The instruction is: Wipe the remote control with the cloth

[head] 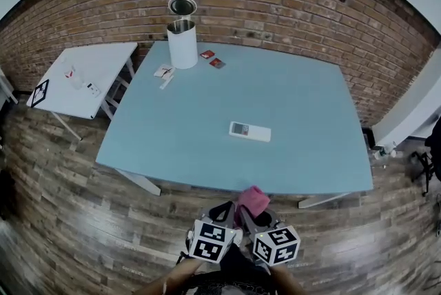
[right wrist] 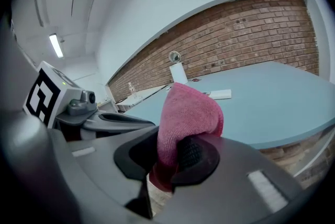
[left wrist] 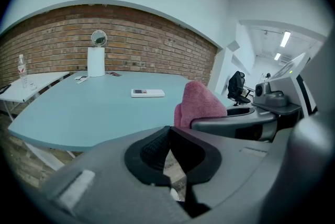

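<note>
A white remote control [head: 249,131] lies flat on the light blue table [head: 207,142], right of its middle; it also shows far off as the remote [left wrist: 147,93] and the remote [right wrist: 220,94]. My right gripper [head: 249,216] is shut on a pink cloth [head: 251,201], which sticks up from its jaws as the cloth [right wrist: 187,123]. My left gripper [head: 226,211] is shut with nothing between its jaws, close beside the right one. Both hang off the table's near edge, over the floor. From the left gripper view the cloth [left wrist: 198,105] rises at the right.
A white cylinder bin [head: 182,43] with a round mirror [head: 182,7] stands at the table's far edge, with small red packets [head: 211,58] and papers [head: 164,72] nearby. A white side table [head: 83,80] stands to the left. Brick wall behind, wood floor [head: 83,218] below.
</note>
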The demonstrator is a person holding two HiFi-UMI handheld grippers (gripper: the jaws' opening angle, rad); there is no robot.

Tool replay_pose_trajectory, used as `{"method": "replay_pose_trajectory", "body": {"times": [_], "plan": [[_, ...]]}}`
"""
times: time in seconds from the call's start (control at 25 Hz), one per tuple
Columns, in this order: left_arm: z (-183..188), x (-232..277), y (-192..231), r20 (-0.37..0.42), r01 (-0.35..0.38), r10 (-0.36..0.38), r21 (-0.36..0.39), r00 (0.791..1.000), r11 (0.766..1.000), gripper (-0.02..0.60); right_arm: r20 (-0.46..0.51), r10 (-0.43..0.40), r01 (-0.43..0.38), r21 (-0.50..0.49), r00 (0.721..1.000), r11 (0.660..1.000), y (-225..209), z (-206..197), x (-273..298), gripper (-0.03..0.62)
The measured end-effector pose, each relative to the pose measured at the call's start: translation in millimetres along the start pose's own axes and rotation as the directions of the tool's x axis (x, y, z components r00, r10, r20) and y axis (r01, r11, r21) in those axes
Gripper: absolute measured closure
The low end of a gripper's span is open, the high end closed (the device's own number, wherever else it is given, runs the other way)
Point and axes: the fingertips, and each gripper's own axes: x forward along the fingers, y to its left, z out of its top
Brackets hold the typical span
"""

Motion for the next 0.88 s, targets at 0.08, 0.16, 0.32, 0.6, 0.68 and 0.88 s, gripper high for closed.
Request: {"method": "replay_pose_trajectory", "body": {"times": [0.08,0.16,0.32,0.6,0.68,0.88], "plan": [[8,16,7,-0.002,-0.007,0.007,-0.007,1.000,1.000,0.583,-0.013,0.010,-0.010,-0.002,1.000,1.000,-13,7,10,0.530],[15,32,13,-0.005,-0.012,0.012,-0.012,1.000,1.000,0.583,-0.024,0.019,-0.019,-0.005,1.000,1.000,-27,14,19,0.530],[27,59,23,-0.021,0.009,-0.010,-0.032,1.000,0.999,0.583,-0.042,0.037,-0.038,-0.003,0.998,0.999,-51,31,39,0.530],[45,89,40,-0.040,0.052,-0.052,-0.013,0.998,0.999,0.583,-0.043,0.079,-0.079,0.004,0.996,0.997,-74,53,63,0.530],[52,94,45,-0.047,0.055,-0.053,0.050,0.997,0.997,0.583,-0.038,0.086,-0.085,0.007,0.996,0.996,-79,59,67,0.530],[72,100,48,-0.078,0.203,-0.192,0.185,0.978,0.962,0.583,-0.015,0.110,-0.110,0.021,0.994,0.994,-78,71,76,0.530]]}}
